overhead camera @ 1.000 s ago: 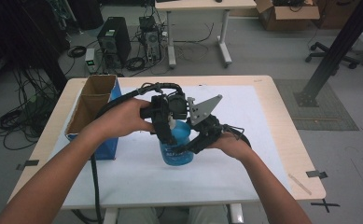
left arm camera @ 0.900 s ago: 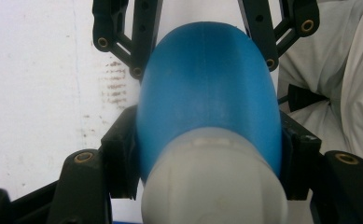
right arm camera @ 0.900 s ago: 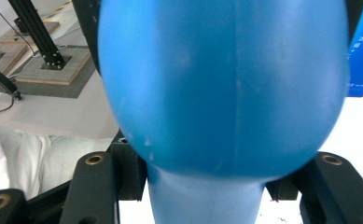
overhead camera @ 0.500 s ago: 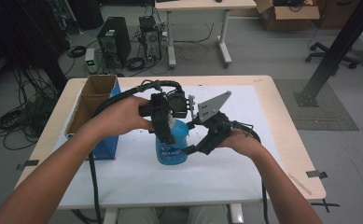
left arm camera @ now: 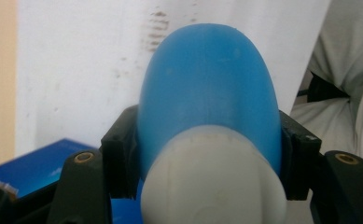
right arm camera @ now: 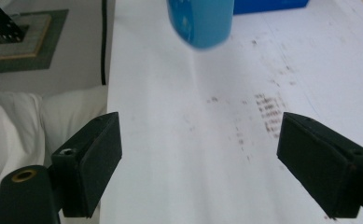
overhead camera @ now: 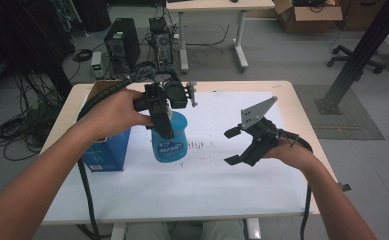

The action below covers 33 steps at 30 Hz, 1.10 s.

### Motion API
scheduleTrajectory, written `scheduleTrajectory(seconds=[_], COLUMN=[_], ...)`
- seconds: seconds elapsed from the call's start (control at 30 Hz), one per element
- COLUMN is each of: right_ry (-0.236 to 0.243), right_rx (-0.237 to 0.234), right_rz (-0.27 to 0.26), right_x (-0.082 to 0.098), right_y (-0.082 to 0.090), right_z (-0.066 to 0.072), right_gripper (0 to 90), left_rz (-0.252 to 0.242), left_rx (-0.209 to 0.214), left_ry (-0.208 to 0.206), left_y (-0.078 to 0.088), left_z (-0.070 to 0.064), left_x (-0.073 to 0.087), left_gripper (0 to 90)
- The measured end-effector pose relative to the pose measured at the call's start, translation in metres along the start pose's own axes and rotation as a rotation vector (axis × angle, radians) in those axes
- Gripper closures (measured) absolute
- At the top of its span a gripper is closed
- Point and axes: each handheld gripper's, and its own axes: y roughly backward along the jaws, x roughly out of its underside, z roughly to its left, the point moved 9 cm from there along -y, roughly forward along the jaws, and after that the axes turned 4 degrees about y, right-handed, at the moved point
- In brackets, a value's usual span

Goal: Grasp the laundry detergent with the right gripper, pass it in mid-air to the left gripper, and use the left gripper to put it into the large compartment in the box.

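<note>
A blue bottle (overhead camera: 171, 140) with a pale top is upright in my left gripper (overhead camera: 165, 129), which is shut on its upper part from above. In the left gripper view the black pads (left arm camera: 121, 154) press both sides of the bottle (left arm camera: 207, 98) just below the white top. Its base looks slightly raised off the white sheet (overhead camera: 207, 175). My right gripper (overhead camera: 232, 146) is to the right of the bottle and apart from it. Its jaws have just been opening, and nothing is between them. In the right gripper view (right arm camera: 200, 163) the bottle (right arm camera: 200, 21) is farther off.
A blue box (overhead camera: 104, 152) stands at the table's left, right beside the bottle, and its blue side (right arm camera: 268, 4) lies behind the bottle. Dark smudges (overhead camera: 199, 145) mark the sheet's middle. The table's wooden edge (overhead camera: 312, 125) runs on the right. A person's lap lies below the near edge.
My right gripper has let go of the bottle, opened and drawn away to the right. My left gripper has kept its hold and raised the bottle a little.
</note>
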Motion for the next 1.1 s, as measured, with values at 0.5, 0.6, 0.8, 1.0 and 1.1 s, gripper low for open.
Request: scheduleTrajectory(seconds=[0.5, 0.6, 0.8, 1.0, 1.1], right_ry=[-0.056, -0.070, -0.095, -0.116, -0.130], right_rx=[0.130, 0.148, 0.159, 0.178, 0.176], right_rz=[0.199, 0.255, 0.338, 0.357, 0.370], right_x=[0.037, 0.046, 0.061, 0.070, 0.075], right_y=[0.060, 0.066, 0.078, 0.090, 0.094], right_z=[-0.007, -0.007, -0.004, -0.004, -0.003], right_gripper=[9.8, 9.3, 6.7, 6.4, 6.4], left_rz=[0.026, 0.024, 0.006, 0.001, 0.009], left_rx=[-0.117, -0.140, -0.148, -0.157, -0.173], left_ry=[0.281, 0.350, 0.469, 0.572, 0.617], left_y=[0.042, 0.051, 0.066, 0.074, 0.076], left_z=[0.046, 0.057, 0.072, 0.087, 0.093], left_x=[0.016, 0.020, 0.031, 0.047, 0.055], left_gripper=[38.0, 38.0, 38.0, 38.1, 38.1])
